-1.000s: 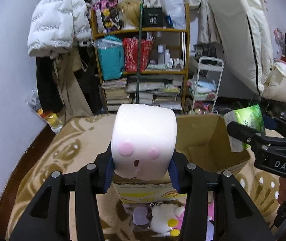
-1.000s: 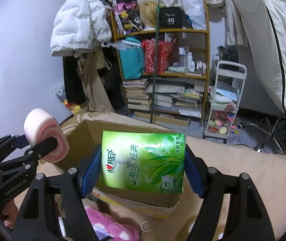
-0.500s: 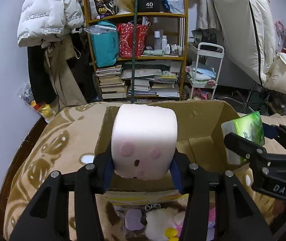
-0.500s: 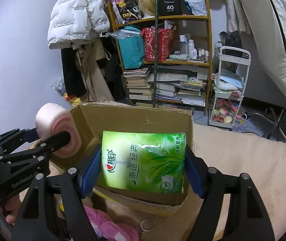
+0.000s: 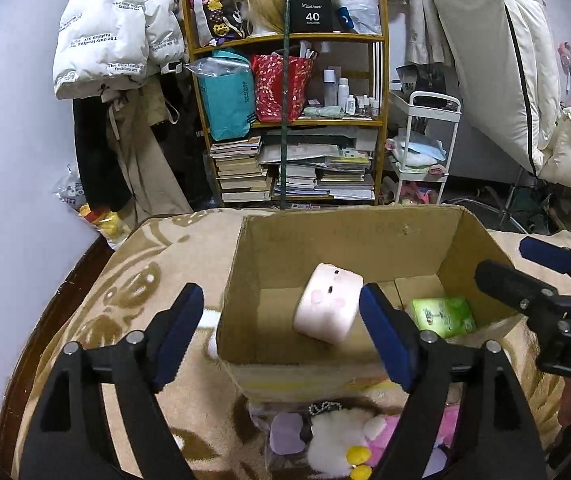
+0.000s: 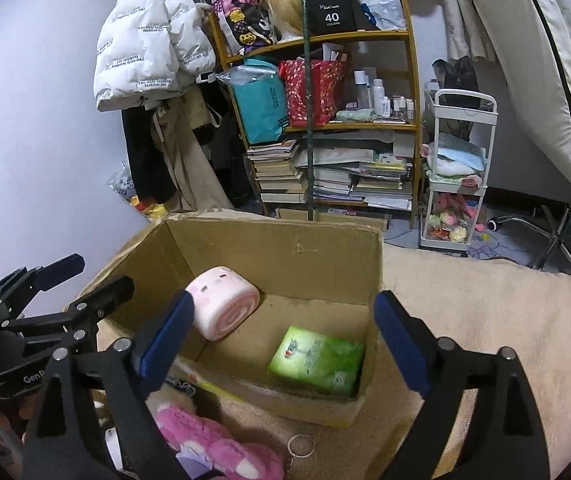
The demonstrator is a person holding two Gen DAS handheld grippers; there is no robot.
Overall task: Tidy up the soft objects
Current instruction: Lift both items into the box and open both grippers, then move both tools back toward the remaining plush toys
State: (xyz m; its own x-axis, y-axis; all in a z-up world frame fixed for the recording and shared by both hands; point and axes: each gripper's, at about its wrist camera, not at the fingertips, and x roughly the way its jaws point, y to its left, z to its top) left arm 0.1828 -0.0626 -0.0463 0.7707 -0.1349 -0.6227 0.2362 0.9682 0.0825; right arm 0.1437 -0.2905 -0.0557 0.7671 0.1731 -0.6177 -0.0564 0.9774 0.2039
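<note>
An open cardboard box (image 5: pixel 349 240) (image 6: pixel 277 236) stands on a beige blanket. Inside it, a pink plush roll with a small face (image 5: pixel 329 304) (image 6: pixel 221 304) lies tilted by the left wall. A green tissue pack (image 5: pixel 443 316) (image 6: pixel 317 360) lies on the box floor at the right. My left gripper (image 5: pixel 281 328) (image 6: pixel 97 274) hovers over the near rim, its jaws opening, pads off the roll. My right gripper (image 6: pixel 285 320) (image 5: pixel 509 260) hangs above the pack, its jaws opening too, and nothing is gripped.
Plush toys, white and pink (image 5: pixel 337 440) (image 6: pixel 213 444), lie in front of the box, with a key ring (image 6: pixel 301 446) beside them. Behind the bed stand a crowded shelf (image 5: pixel 285 120), a white trolley (image 6: pixel 461 176) and hanging coats (image 5: pixel 105 40).
Both grippers opened. The pink roll dropped from the left one into the box, and the green pack dropped from the right one onto the box floor.
</note>
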